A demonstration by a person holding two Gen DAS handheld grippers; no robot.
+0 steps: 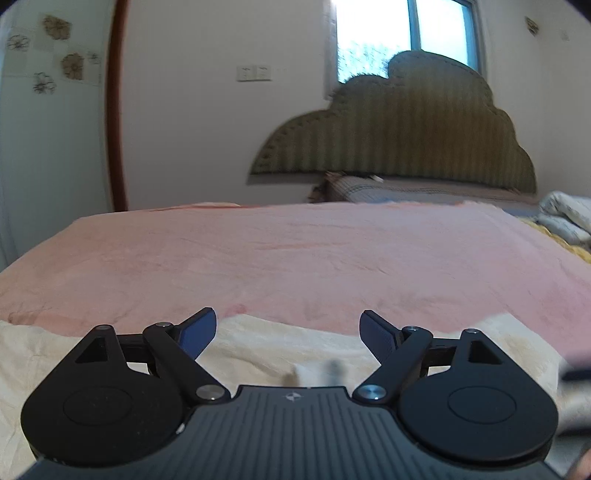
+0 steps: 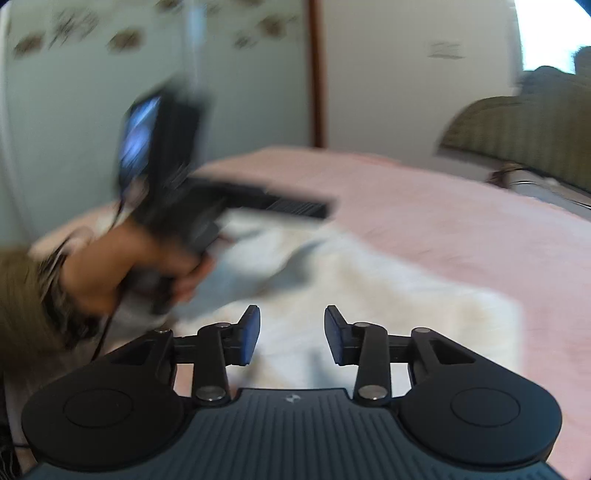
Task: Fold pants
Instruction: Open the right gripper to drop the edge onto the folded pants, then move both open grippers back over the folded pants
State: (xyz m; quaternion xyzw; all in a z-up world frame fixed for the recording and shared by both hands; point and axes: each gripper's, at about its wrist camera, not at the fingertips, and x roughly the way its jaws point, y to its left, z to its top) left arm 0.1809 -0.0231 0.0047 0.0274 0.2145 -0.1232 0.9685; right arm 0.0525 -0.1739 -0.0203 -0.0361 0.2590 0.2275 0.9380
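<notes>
A bedroom: a pink blanket (image 1: pixel 295 254) covers the bed, with a green scalloped headboard (image 1: pixel 406 136) and a bright window (image 1: pixel 402 33) at twelve o'clock in the left wrist view.

The left gripper (image 1: pixel 288 334) stands spread wide with nothing between its pads, hovering over the near edge of the cream pants (image 1: pixel 258 343), which stretch from nine to three o'clock under it. The right gripper (image 2: pixel 291 334) is parted partway, also empty, above the same pale cloth (image 2: pixel 369 295). From there, toward ten o'clock, the person's left hand (image 2: pixel 147 266) grips the other tool's handle, badly blurred, and a grey shadowed fold lies just beneath it. The pants sit on the blanket near the bed's front edge, apparently bunched into a compact block, though blur hides their outline.

Judging by both tools released and lifted, one fold looks just laid. The next move calls for finding a free edge, pinching it with both grippers, and carrying it over evenly.
</notes>
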